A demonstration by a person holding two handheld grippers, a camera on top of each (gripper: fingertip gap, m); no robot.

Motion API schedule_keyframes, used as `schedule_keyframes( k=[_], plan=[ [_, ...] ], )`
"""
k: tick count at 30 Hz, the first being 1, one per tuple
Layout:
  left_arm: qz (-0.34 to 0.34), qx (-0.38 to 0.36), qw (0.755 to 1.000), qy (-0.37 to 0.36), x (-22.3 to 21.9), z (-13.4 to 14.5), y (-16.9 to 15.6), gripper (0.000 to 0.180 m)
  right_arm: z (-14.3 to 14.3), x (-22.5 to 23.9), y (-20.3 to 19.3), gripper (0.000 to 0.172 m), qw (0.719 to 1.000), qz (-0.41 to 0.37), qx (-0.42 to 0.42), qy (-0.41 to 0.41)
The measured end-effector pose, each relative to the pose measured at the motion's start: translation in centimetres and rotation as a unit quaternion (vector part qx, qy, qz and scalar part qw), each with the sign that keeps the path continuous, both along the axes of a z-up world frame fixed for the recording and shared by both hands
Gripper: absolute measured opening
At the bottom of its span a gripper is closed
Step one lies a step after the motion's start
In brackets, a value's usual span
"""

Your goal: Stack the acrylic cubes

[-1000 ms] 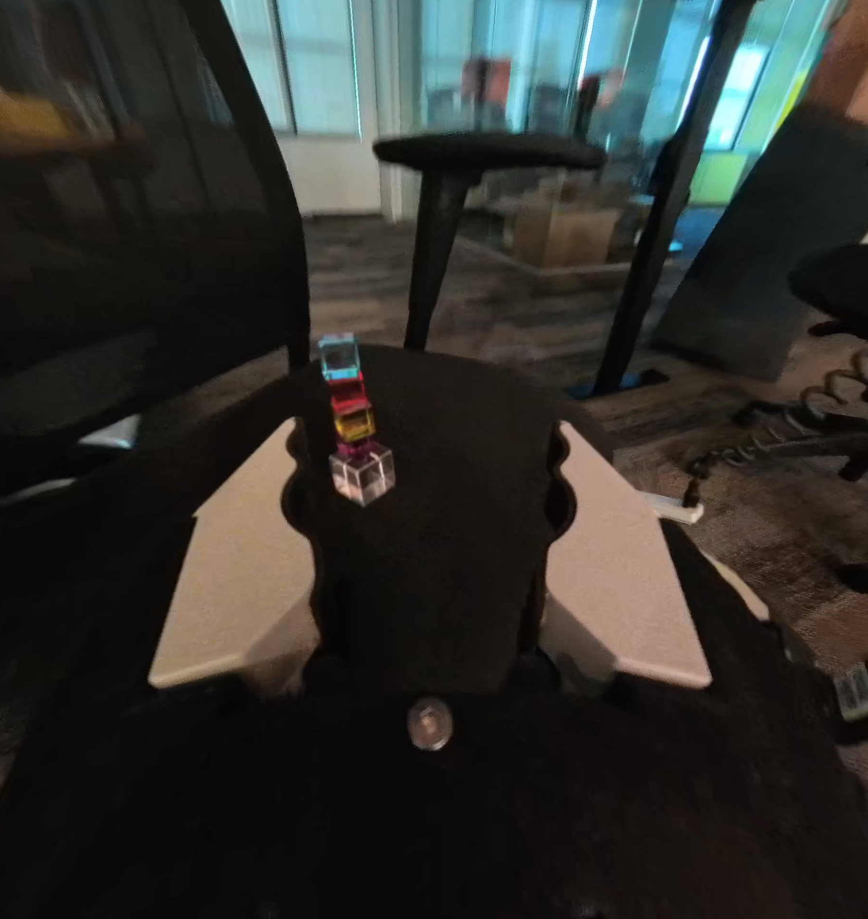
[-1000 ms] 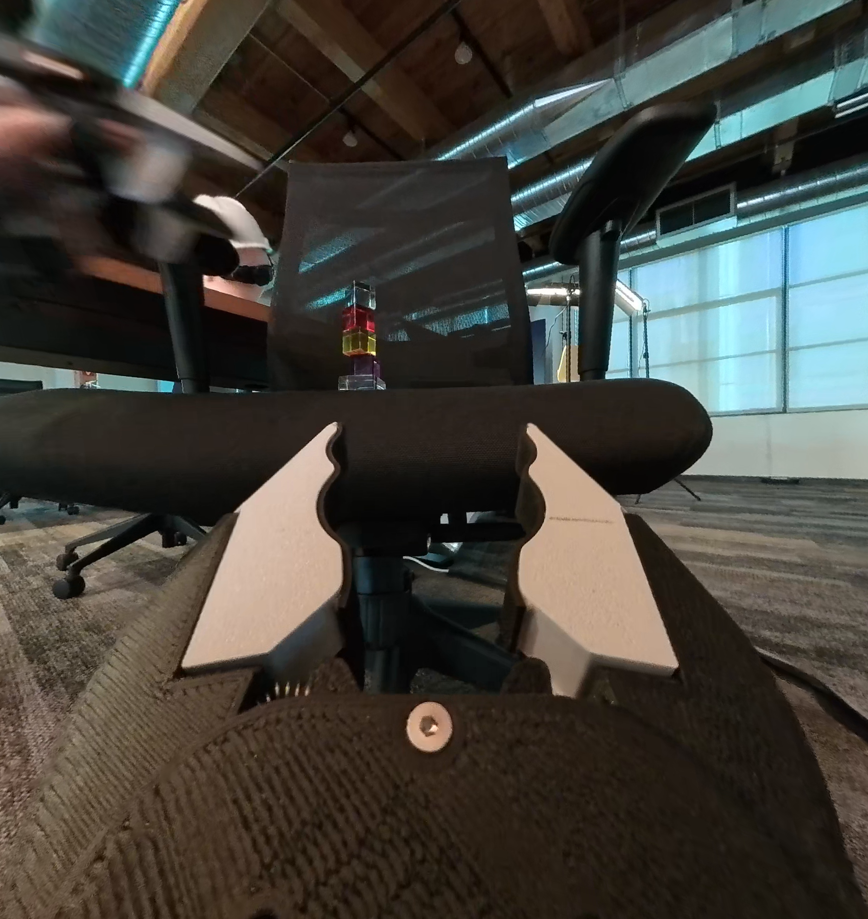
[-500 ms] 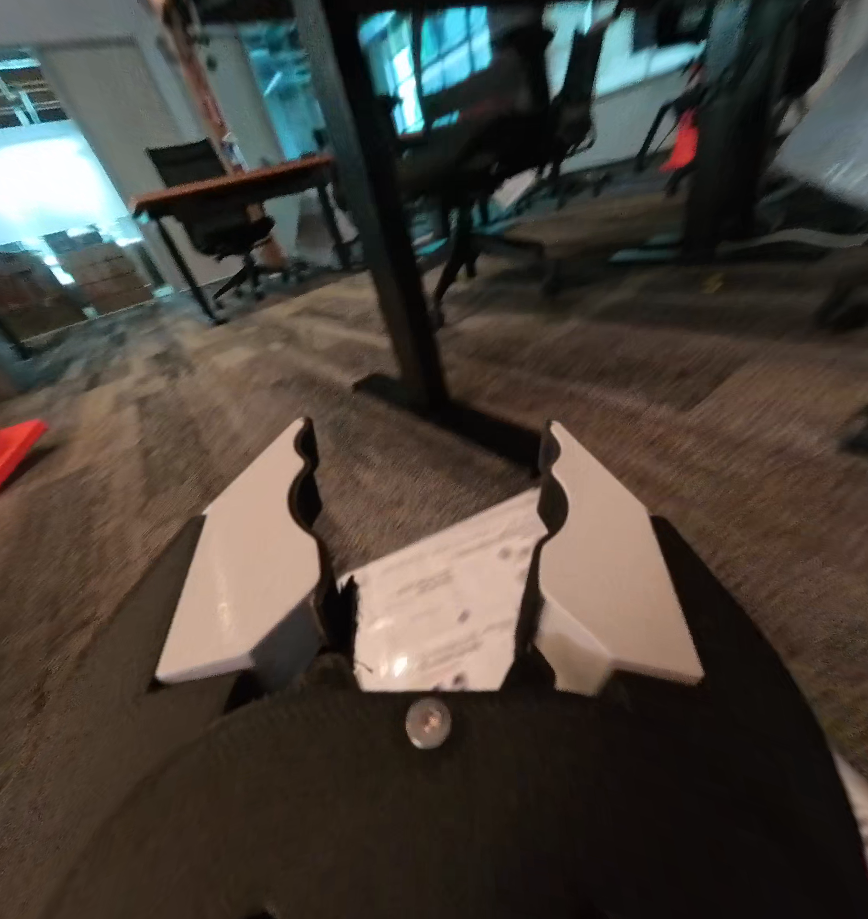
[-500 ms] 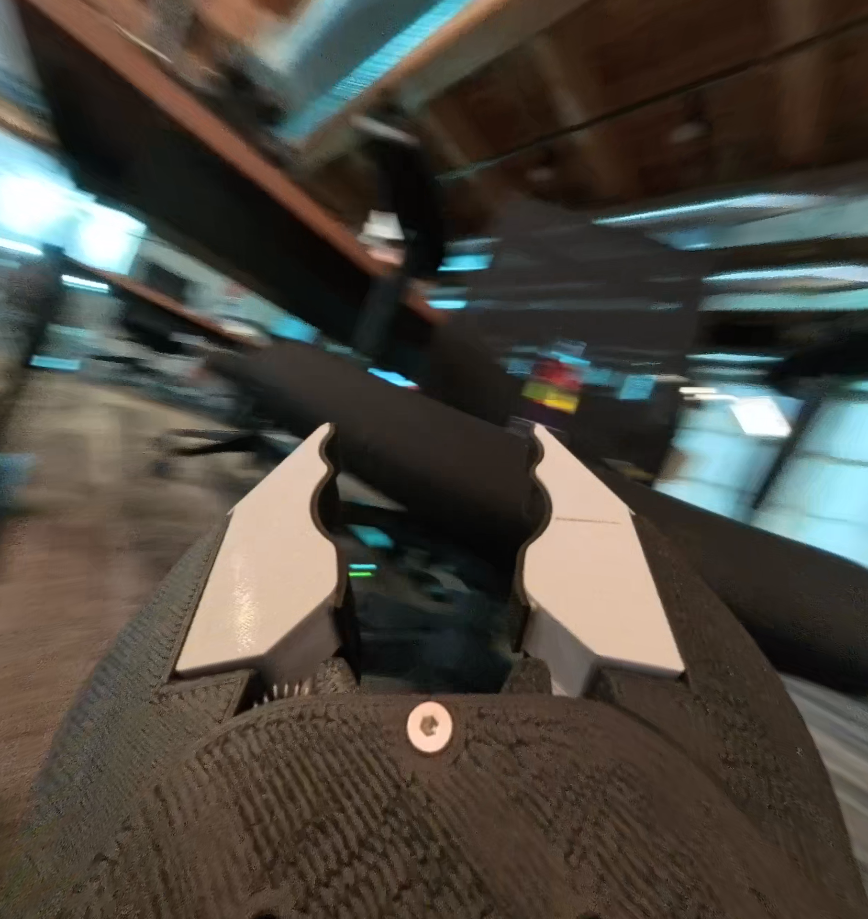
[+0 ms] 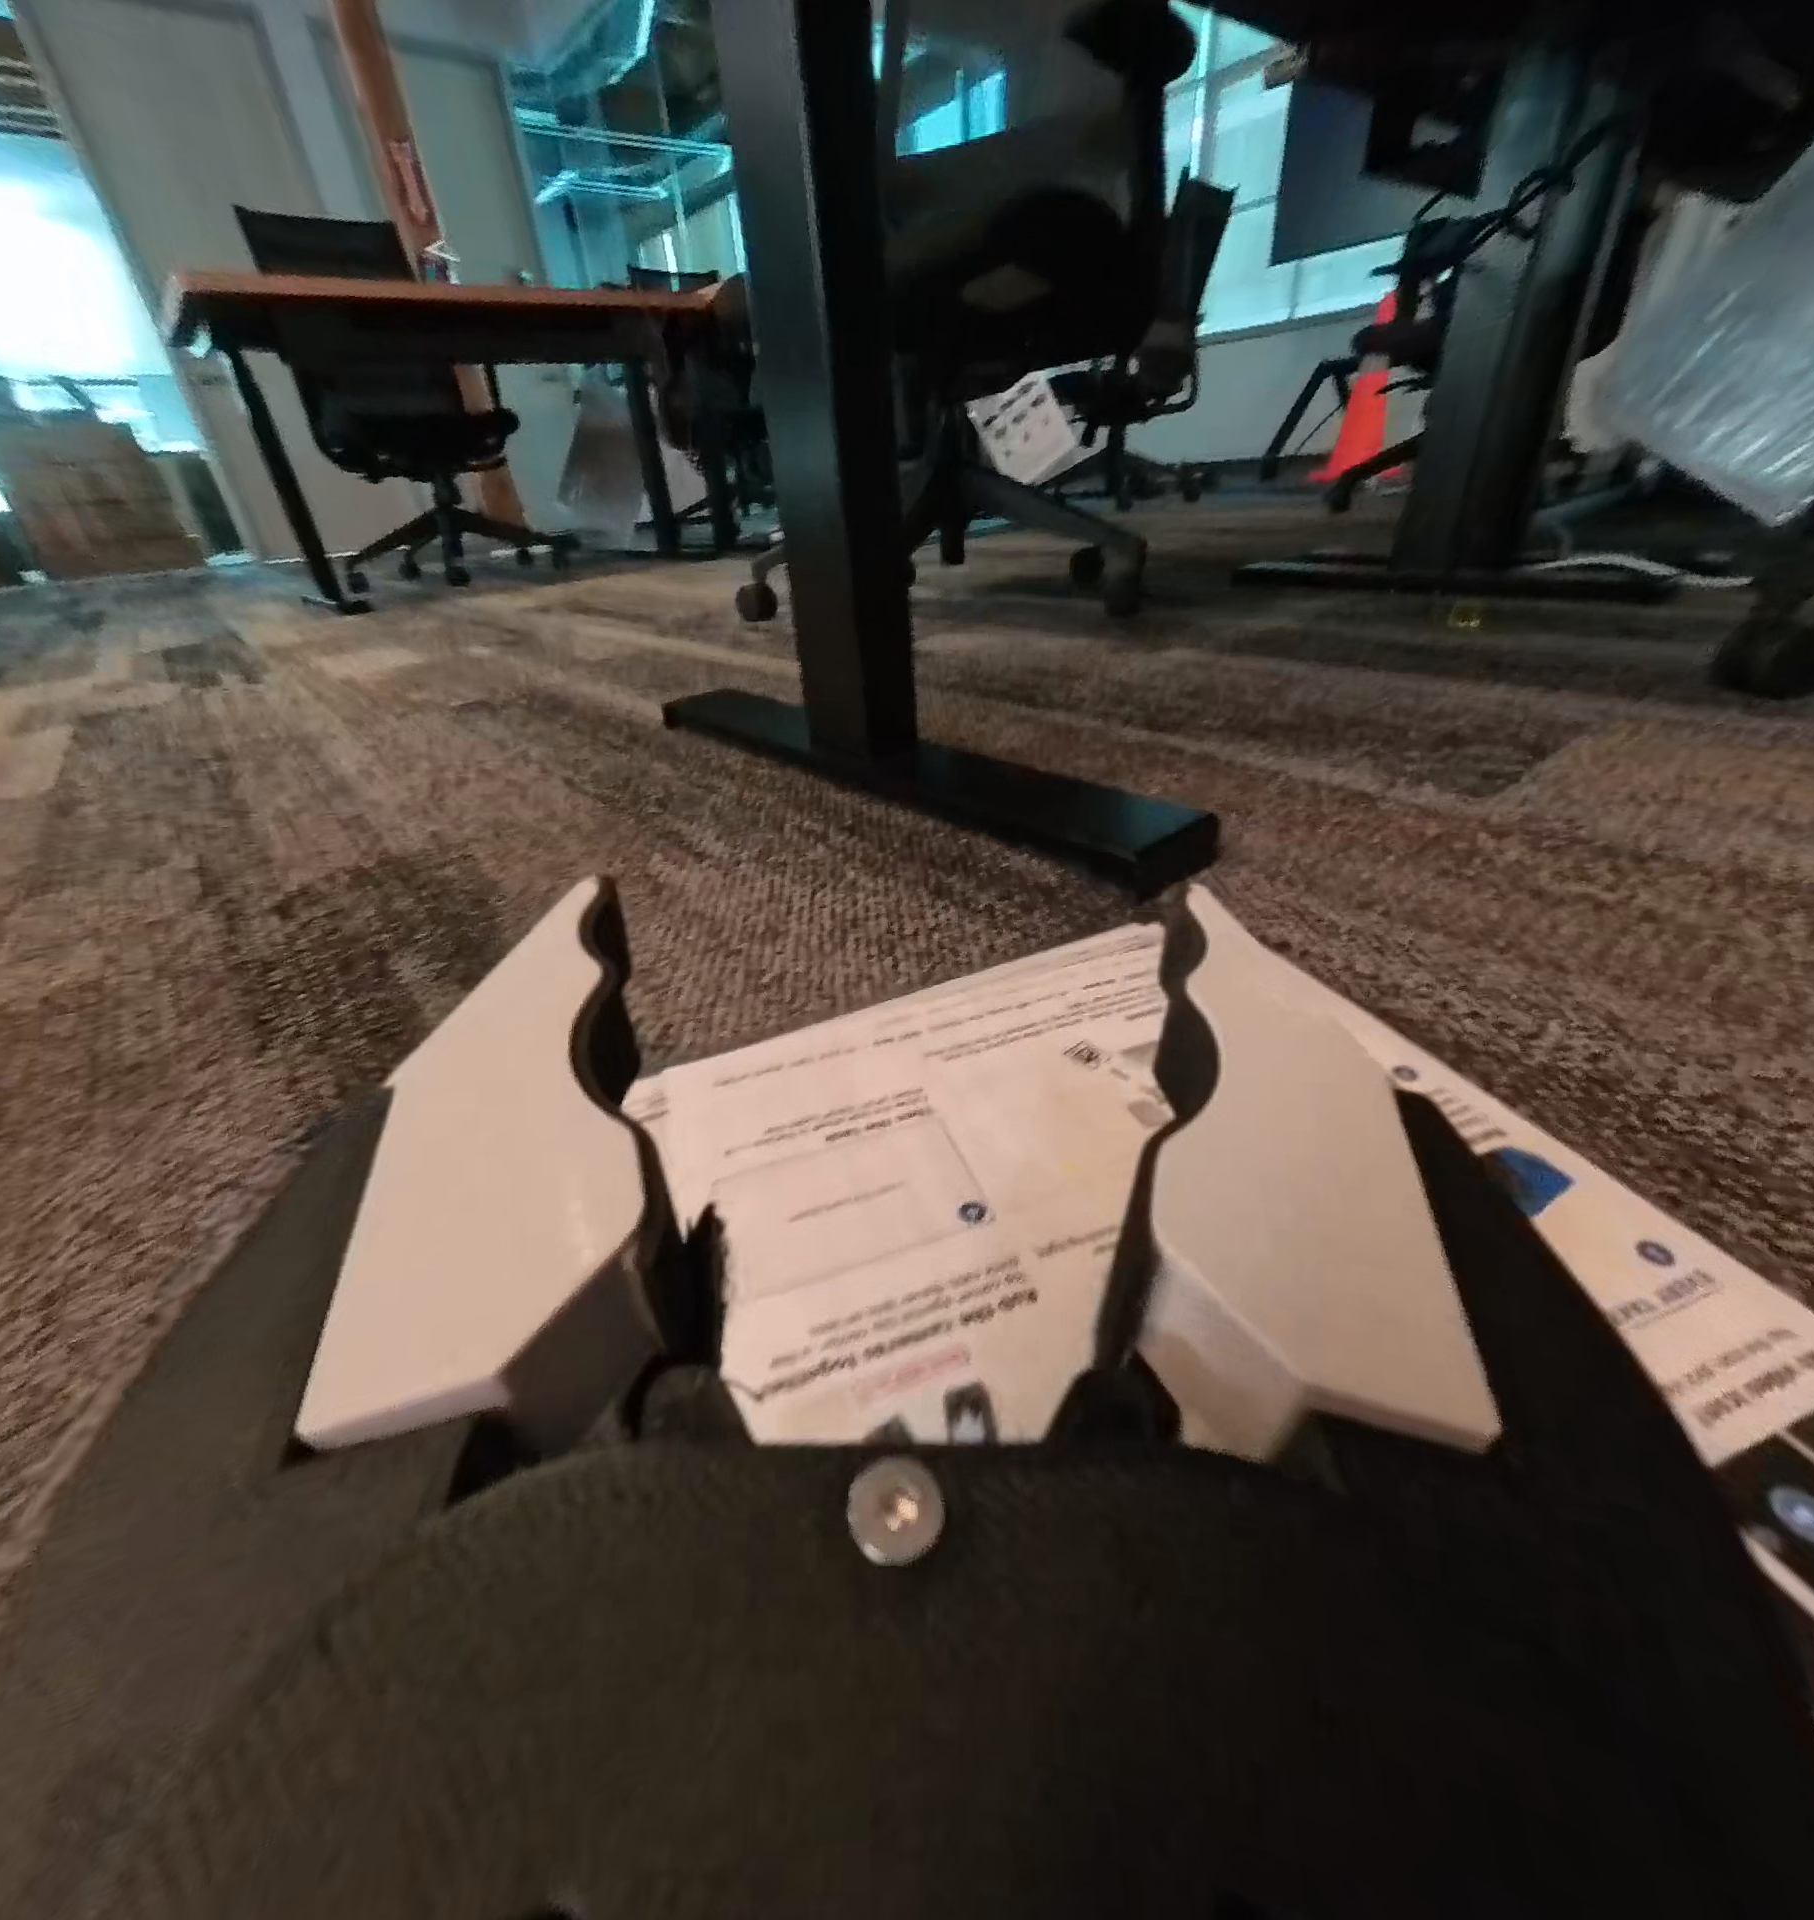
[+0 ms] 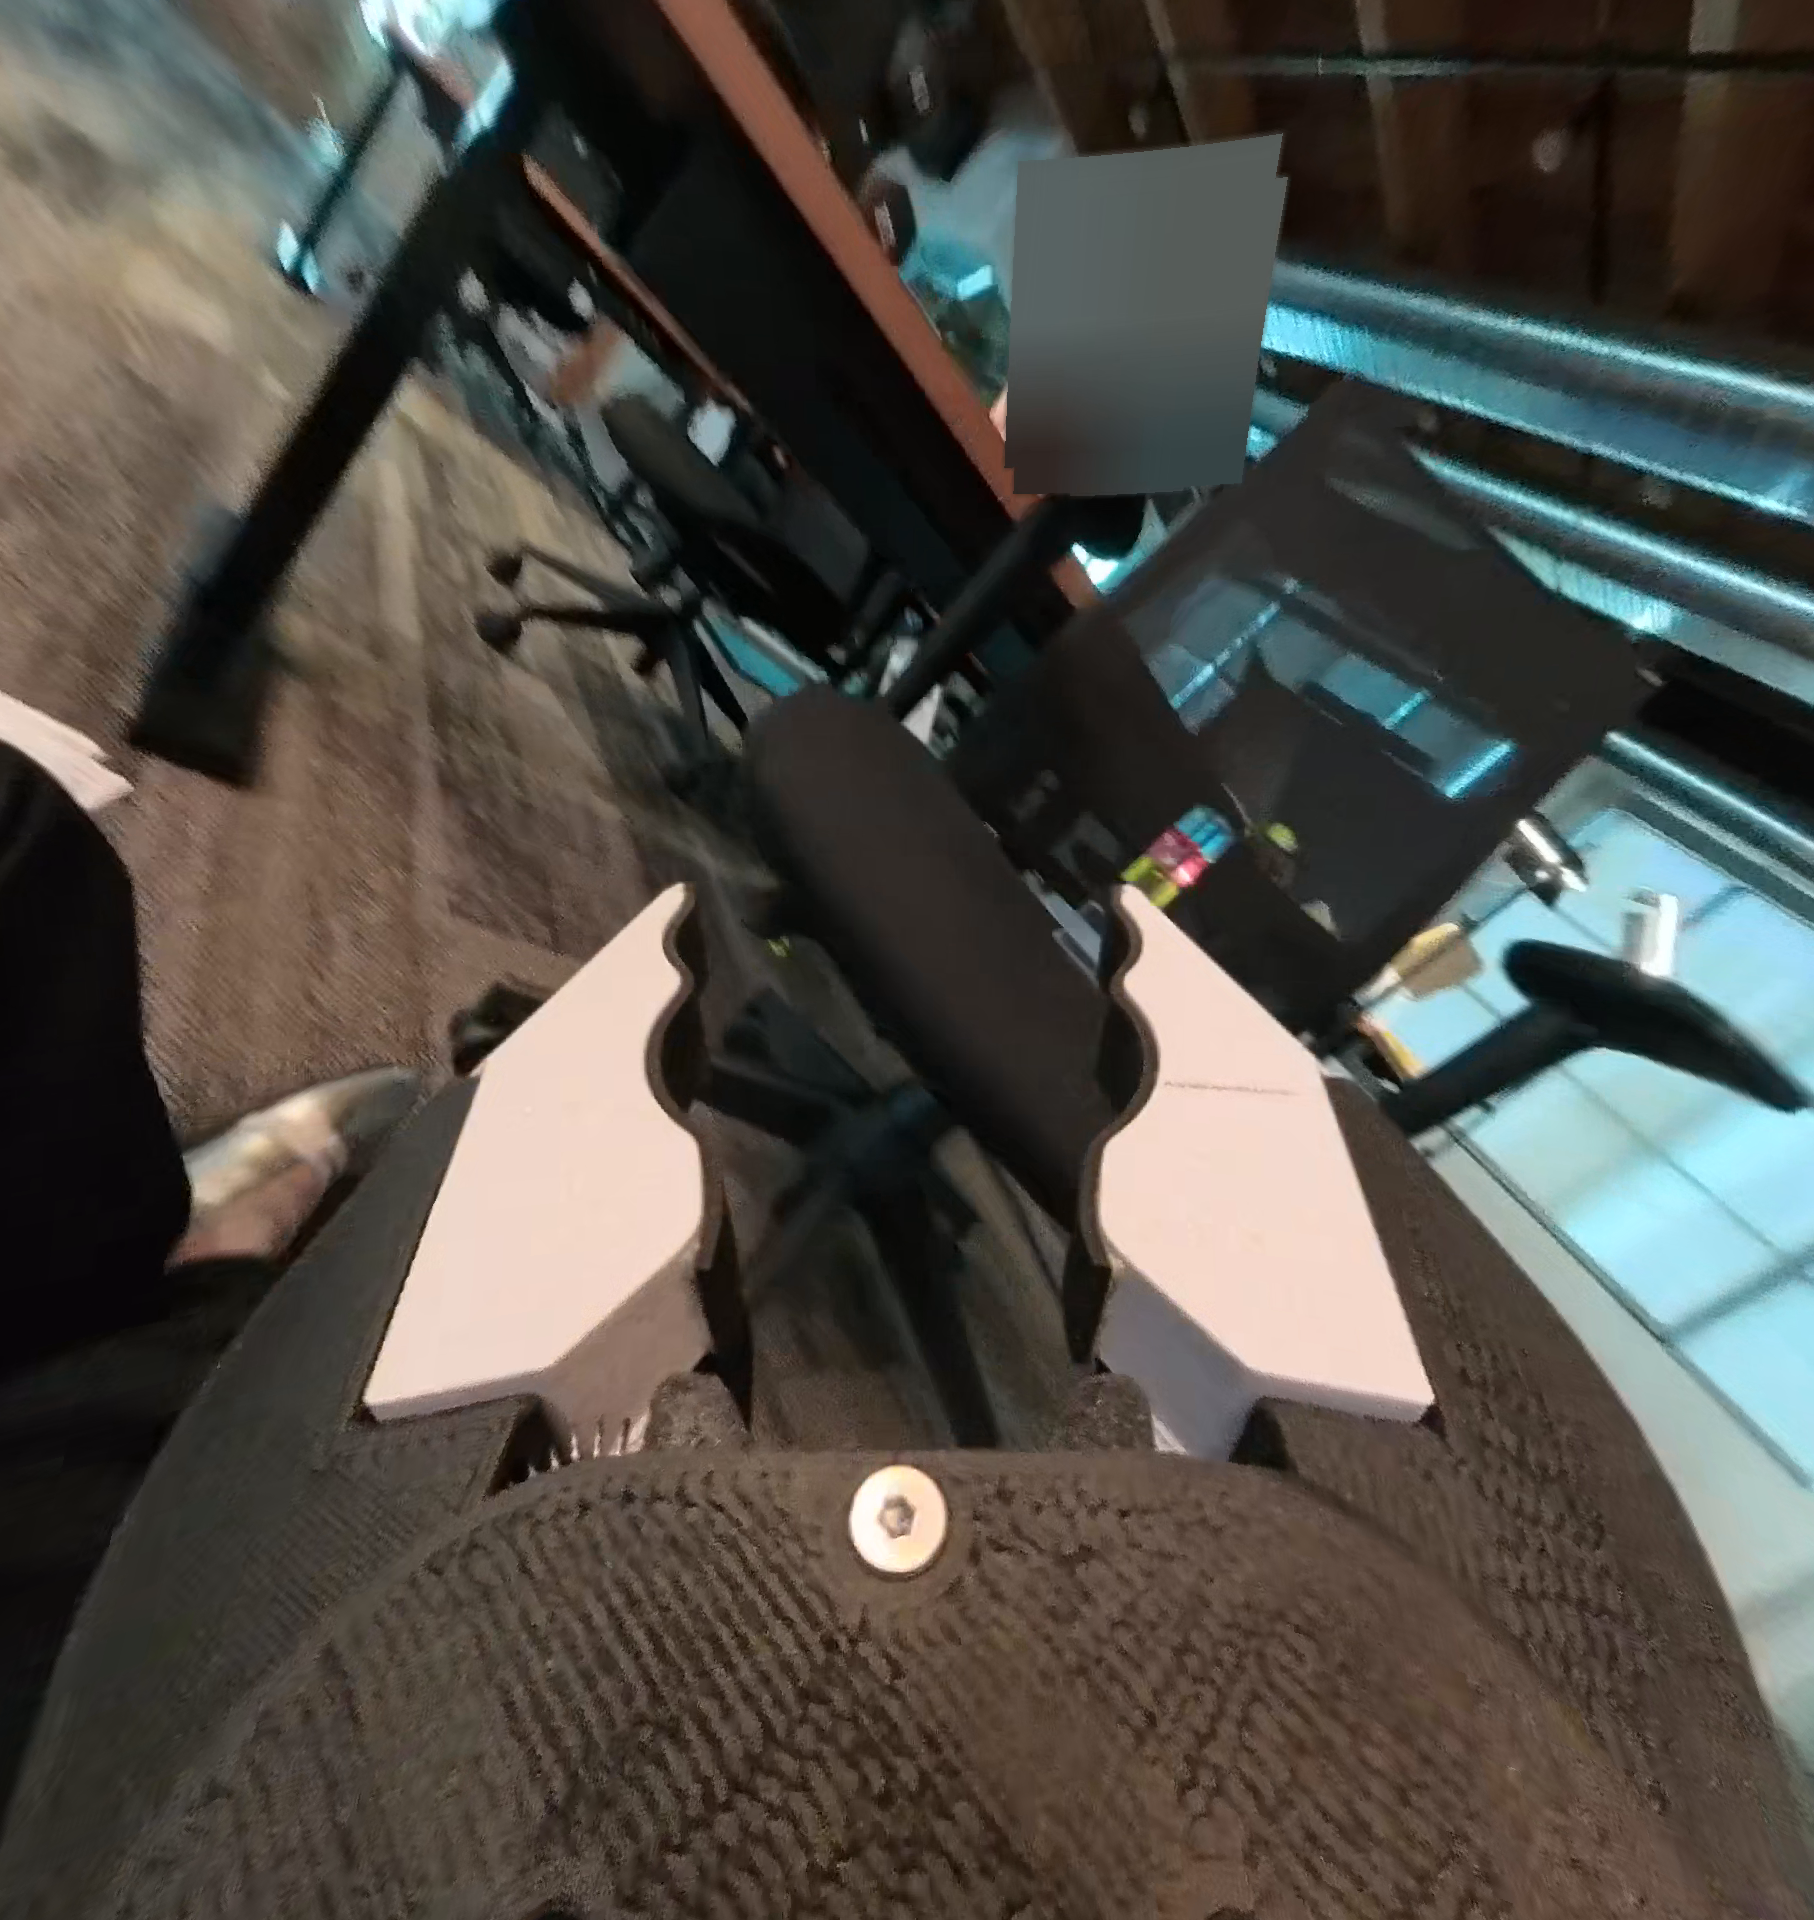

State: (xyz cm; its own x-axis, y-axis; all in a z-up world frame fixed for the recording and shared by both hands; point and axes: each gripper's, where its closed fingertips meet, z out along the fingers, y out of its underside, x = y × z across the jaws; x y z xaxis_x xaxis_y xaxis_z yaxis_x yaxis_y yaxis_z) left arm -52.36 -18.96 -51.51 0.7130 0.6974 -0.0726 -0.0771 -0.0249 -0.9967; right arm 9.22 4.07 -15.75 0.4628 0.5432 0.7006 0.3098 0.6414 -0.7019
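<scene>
My left gripper (image 5: 895,902) is open and empty, low over the carpet (image 5: 259,935). A white printed sheet (image 5: 882,1174) lies flat on the floor beneath and between its fingers, untouched by the pads. My right gripper (image 6: 903,909) is open and empty, rolled sideways. It points at the black seat (image 6: 913,935) of an office chair. A small stack of coloured see-through cubes (image 6: 1189,847) stands on that seat, just beyond the right fingertip (image 6: 1142,935).
A black desk leg with a flat foot (image 5: 934,769) stands just ahead of the left gripper. Office chairs (image 5: 404,416) and desks stand farther back. A person's shoe (image 6: 279,1143) and dark trouser leg (image 6: 41,1039) are at the right view's left edge. The left gripper's tips are roughly 75 cm from the right gripper's.
My left gripper swung away from the chair seat and cube stack down to the floor over the sheet. My right gripper rolled sideways, still facing the chair. Both stayed open and empty.
</scene>
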Motion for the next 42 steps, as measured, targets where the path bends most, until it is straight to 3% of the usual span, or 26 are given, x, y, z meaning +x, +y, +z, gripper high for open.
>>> schedule_keyframes(
  k=[4, 9, 12, 14, 17, 21, 25, 29, 35, 39, 42],
  plan=[
    [-0.027, 0.03, 0.999, -0.017, -2.2, -0.3, 4.2, 0.106, 1.9, 0.2, 0.1, 0.076, 0.999, -0.03, -0.01, -0.022],
    [-0.057, 0.038, 0.997, -0.033, -5.0, -0.9, 12.0, 0.105, 2.9, -1.0, 0.3, 0.075, 0.998, -0.05, -0.028, -0.015],
    [-0.068, 0.023, 0.996, -0.06, -5.6, -2.7, 15.6, 0.102, 3.6, -1.7, 0.5, 0.07, 0.997, -0.065, -0.039, -0.021],
    [-0.074, 0.006, 0.996, -0.058, -5.2, -4.7, 16.1, 0.099, 4.1, -2.5, 0.8, 0.067, 0.996, -0.072, -0.038, -0.03],
    [-0.078, 0.081, 0.993, -0.039, -5.1, -2.9, 14.5, 0.097, 4.8, -5.2, 1.9, 0.065, 0.996, -0.067, -0.029, -0.043],
    [-0.089, 0.063, 0.99, -0.089, -5.8, -4.1, 15.2, 0.104, 4.4, -12.5, 2.7, 0.066, 0.996, -0.001, -0.026, -0.085],
    [-0.08, 0.098, 0.982, -0.137, -7.0, -4.4, 14.7, 0.104, 3.8, -20.3, 1.8, 0.065, 0.988, 0.066, -0.014, -0.137],
    [-0.093, 0.098, 0.98, -0.146, -7.0, -4.5, 15.1, 0.102, -0.3, -27.9, 0.2, 0.065, 0.97, 0.146, -0.077, -0.177],
    [-0.066, 0.131, 0.974, -0.172, -8.0, -4.6, 14.0, 0.101, -11.3, -36.6, 1.1, 0.064, 0.924, 0.244, -0.179, -0.235],
    [-0.049, 0.128, 0.972, -0.189, -8.6, -5.1, 13.9, 0.099, -17.7, -38.9, 3.3, 0.06, 0.864, 0.281, -0.271, -0.319],
    [-0.048, 0.109, 0.973, -0.199, -8.7, -5.6, 14.3, 0.097, -19.6, -38.5, 3.9, 0.054, 0.801, 0.32, -0.323, -0.39]
  ],
)
